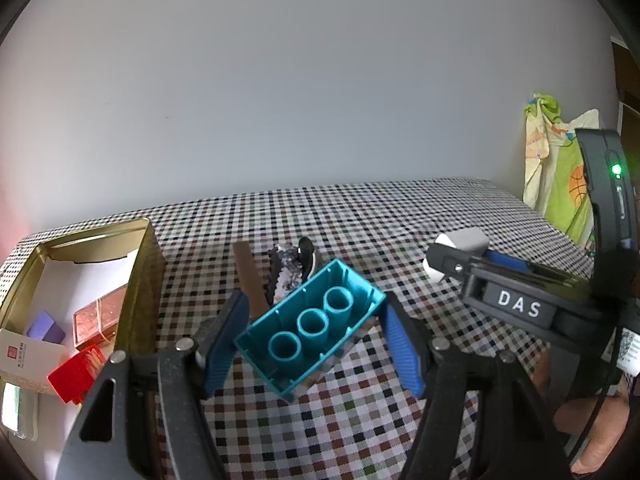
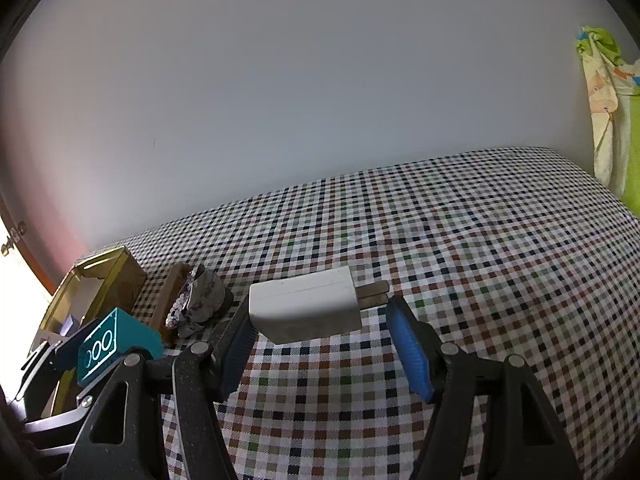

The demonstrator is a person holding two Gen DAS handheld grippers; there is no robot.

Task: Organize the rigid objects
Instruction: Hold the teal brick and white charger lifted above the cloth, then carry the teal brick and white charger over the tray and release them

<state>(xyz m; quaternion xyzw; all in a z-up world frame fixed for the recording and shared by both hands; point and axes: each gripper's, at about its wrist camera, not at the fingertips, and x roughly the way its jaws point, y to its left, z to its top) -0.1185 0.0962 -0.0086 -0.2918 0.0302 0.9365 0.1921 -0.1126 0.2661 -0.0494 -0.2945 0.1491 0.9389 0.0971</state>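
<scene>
My left gripper (image 1: 310, 332) is shut on a teal toy brick (image 1: 310, 330), held above the checkered table with its hollow underside and three tubes facing the camera. The brick also shows in the right wrist view (image 2: 116, 346). My right gripper (image 2: 320, 334) is shut on a white plug adapter (image 2: 306, 308), metal prongs pointing right, held over the cloth. The right gripper also shows in the left wrist view (image 1: 460, 264), to the right of the brick. A gold tin box (image 1: 144, 280) stands at the left.
The tin holds a purple block (image 1: 45, 327), a glittery pink box (image 1: 98, 320), a red block (image 1: 76, 376) and a white card. A brown strip (image 1: 250, 280) and a grey glittery rock (image 1: 286, 272) lie on the checkered table (image 2: 480, 260). Green patterned cloth (image 1: 560, 176) hangs at the right.
</scene>
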